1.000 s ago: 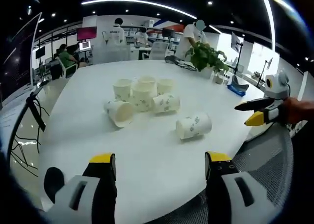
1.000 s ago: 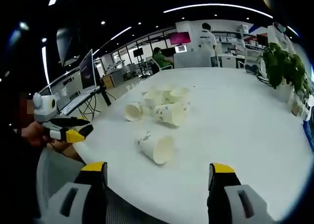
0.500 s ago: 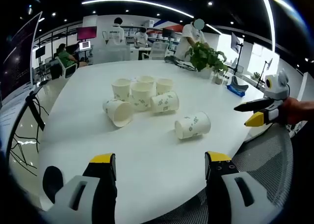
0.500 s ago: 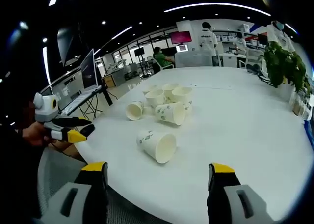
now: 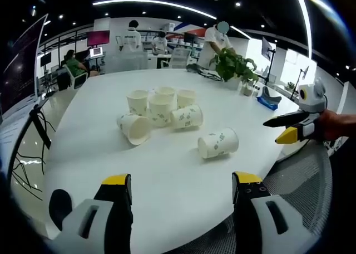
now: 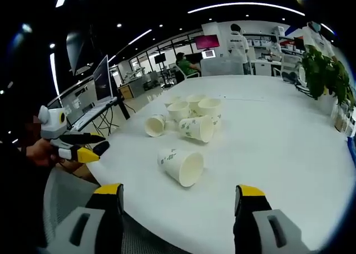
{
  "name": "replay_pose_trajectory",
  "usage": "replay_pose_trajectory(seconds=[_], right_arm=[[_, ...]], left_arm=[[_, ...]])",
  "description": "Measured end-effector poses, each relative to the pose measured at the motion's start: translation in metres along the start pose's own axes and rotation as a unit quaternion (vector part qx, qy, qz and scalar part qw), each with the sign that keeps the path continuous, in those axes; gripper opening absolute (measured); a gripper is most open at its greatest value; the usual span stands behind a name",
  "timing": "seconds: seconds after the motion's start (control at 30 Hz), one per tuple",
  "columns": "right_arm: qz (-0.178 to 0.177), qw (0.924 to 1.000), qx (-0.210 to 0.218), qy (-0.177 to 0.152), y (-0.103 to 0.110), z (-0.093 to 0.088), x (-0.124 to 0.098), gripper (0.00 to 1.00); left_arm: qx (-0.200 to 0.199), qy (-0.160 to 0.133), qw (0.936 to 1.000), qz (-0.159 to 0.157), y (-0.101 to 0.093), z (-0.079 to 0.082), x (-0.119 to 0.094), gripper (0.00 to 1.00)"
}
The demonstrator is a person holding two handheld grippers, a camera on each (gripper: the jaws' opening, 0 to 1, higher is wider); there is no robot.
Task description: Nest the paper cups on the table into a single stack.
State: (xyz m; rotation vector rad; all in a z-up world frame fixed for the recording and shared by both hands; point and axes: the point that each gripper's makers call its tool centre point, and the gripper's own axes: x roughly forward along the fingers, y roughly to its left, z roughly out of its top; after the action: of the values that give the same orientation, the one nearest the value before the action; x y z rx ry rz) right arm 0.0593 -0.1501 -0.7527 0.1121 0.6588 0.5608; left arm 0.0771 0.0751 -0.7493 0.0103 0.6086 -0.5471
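Now right gripper (image 6: 174, 197) is brought nearer lone tipped cup (image 6: 181, 166); left gripper (image 5: 181, 188) is held unmoved; both jaws spread, nothing gripped.

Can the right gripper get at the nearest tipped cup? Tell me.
Probably yes. The cup lies on its side, apart from the cluster, on bare table ahead of the open right gripper; nothing lies between them.
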Motion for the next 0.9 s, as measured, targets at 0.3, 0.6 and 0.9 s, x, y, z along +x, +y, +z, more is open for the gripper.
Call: replay_pose_trajectory(seconds=[0.3,0.6,0.9], right_arm=[[0.005,1.0000,0.000,0.001,0.003,0.004,0.003,0.82],[0.033,0.9993,-0.006,0.018,0.007,-0.002,0.015,0.79],[0.064,0.9972,-0.012,0.037,0.011,-0.007,0.032,0.72]], left_arm=[[0.004,0.000,1.0000,-0.002,-0.001,0.002,0.000,0.72],[0.006,0.000,1.0000,-0.003,-0.007,0.007,-0.002,0.72],[0.004,-0.001,1.0000,-0.002,-0.008,0.007,-0.005,0.71]])
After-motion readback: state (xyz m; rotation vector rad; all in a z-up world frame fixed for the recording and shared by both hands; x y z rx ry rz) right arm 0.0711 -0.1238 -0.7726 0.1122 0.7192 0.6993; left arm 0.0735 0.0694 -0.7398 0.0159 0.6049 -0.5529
